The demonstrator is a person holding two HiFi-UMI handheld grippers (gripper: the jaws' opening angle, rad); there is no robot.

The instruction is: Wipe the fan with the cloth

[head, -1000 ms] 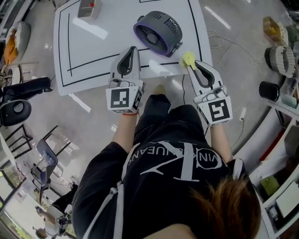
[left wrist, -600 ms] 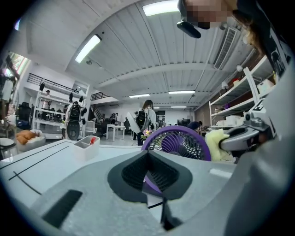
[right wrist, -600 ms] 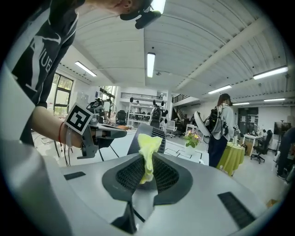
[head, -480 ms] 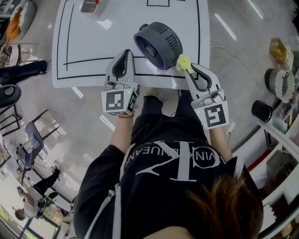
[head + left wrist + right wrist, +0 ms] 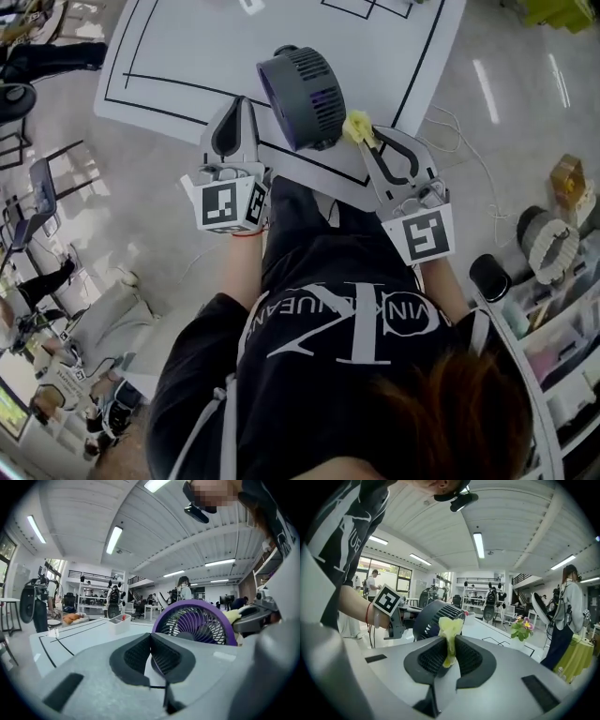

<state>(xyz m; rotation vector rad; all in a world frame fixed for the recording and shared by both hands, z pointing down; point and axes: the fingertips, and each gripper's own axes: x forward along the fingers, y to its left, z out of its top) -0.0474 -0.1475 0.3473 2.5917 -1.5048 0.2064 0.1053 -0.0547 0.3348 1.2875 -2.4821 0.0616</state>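
The dark grey round fan with purple front ring [image 5: 300, 97] stood at the near edge of the white table [image 5: 178, 52], between both grippers. The left gripper [image 5: 242, 103] was closed on nothing, just beside the fan's front, probably to steady it. The right gripper [image 5: 449, 641] pinched the small yellow cloth [image 5: 450, 630] firmly, holding it against the rear housing for wiping; contact could not be confirmed.

Head view steeply downward; gripper views near-level, close, flanking the shared fan [image 5: 300, 94]
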